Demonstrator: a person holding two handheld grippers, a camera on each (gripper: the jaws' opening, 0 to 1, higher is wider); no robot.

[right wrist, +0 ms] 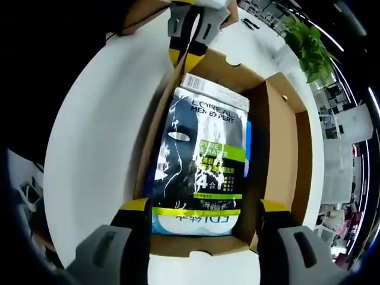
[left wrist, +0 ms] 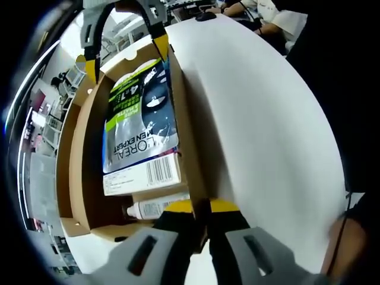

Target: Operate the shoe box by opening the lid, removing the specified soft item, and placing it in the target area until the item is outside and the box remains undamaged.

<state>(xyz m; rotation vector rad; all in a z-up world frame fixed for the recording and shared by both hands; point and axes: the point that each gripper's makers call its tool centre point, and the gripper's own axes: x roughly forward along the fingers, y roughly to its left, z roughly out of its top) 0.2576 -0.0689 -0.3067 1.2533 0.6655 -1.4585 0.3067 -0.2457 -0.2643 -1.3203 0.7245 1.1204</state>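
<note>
One pouch [right wrist: 199,163] (boxed), two tongs [left wrist: 200,208] [right wrist: 202,217]

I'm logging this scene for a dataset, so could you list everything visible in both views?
Shoe box: one, brown cardboard, open, on the table.
Face-mask packet: one, black, white and green, lying inside the box on top.
Barcoded carton: one, white, under the packet.
Tube: one, white, at the box's end beside the carton.
Table: one, white, under the box.
Potted plant: one, green, beyond the table.
Seated person: one, light sleeve, at the table's far edge.
Left gripper: yellow-tipped, shut on the box wall.
Right gripper: yellow-tipped, open, straddling the packet's end.
</note>
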